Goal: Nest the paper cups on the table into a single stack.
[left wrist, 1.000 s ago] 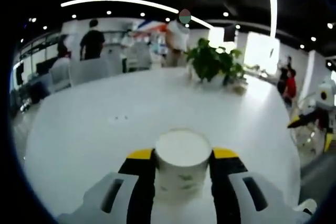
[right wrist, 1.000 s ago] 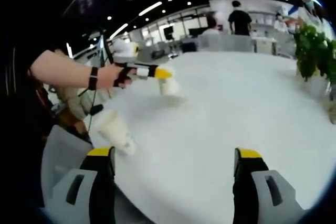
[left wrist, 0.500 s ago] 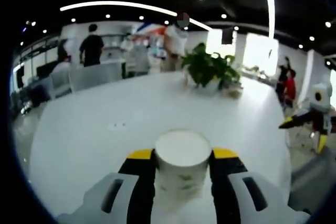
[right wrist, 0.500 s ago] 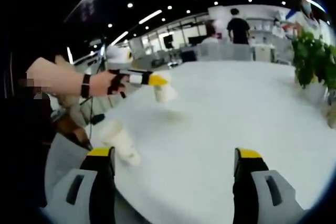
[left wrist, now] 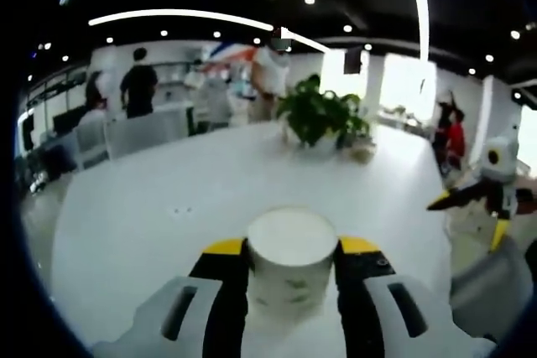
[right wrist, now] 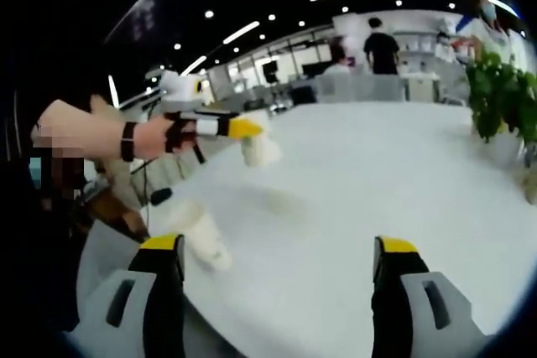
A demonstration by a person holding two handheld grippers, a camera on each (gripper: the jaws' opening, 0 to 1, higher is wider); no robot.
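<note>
In the left gripper view, a leafy green potted plant (left wrist: 317,116) stands far across the round white table (left wrist: 168,207); the left gripper (left wrist: 290,251) clamps an upright white paper cup (left wrist: 290,262). In the right gripper view, the right gripper (right wrist: 277,251) gapes wide, holding nothing, above the table; a white stack of nested paper cups (right wrist: 200,236) lies tipped near the table's edge.

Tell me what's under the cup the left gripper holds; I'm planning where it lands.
In the right gripper view the held cup hangs above bare white table, its shadow below. The lying cups sit nearer. In the left gripper view, the cup hides what's beneath.
</note>
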